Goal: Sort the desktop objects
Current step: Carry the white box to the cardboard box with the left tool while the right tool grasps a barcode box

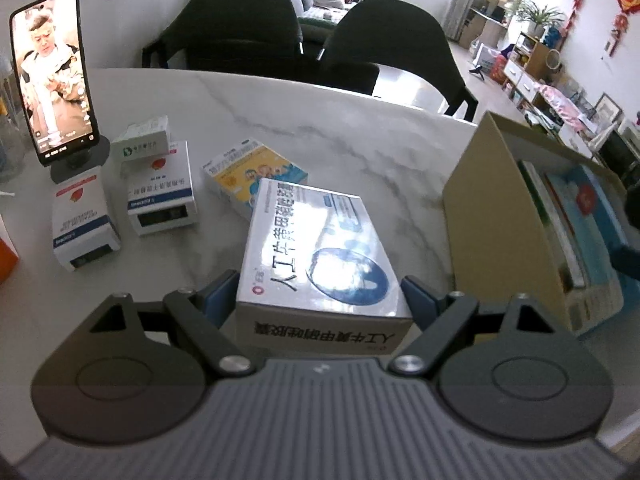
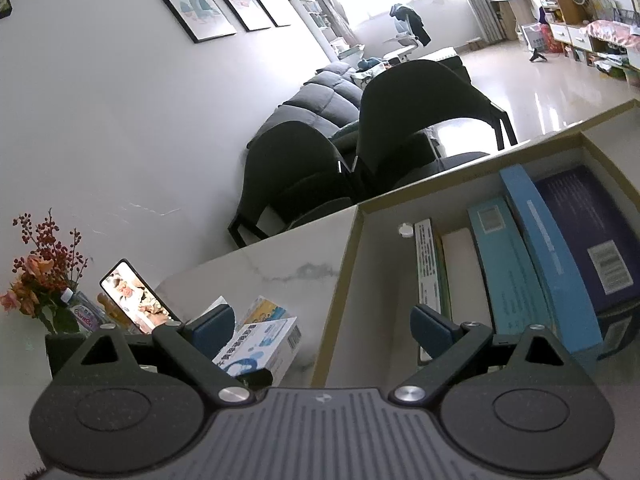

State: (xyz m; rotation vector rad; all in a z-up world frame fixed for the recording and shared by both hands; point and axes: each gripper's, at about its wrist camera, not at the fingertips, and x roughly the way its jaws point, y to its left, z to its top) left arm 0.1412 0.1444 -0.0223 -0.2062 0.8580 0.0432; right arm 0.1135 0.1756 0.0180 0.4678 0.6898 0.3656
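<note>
The left claw (image 1: 318, 296) holds a large white-and-blue medicine box (image 1: 320, 248) across its width, jaws spread wide with a pad against each side, the box lifted clear of the marble bench (image 1: 320, 120). In the right wrist view the right claw (image 2: 322, 330) stands wide with nothing between its jaws, hovering at the near edge of the cardboard carton (image 2: 340, 272).

Just beyond, that carton already carries a row of boxes on edge: a thin white one (image 2: 425, 260), two teal ones (image 2: 504, 272) and a dark purple one (image 2: 592, 232). Free room remains along its left wall, so the held box looks bound there.

Farther left on the bench four boxes wait unsorted: a yellow-and-blue box (image 1: 240, 178), two white boxes with blue bands (image 1: 162, 196) (image 1: 82, 220), and a small green-and-white box (image 1: 142, 142) resting on one of them. Behind them a phone (image 1: 52, 76) stands on its holder.

By my judgement the sorting is about half done: several boxes are packed, one is in transit, and four remain.
</note>
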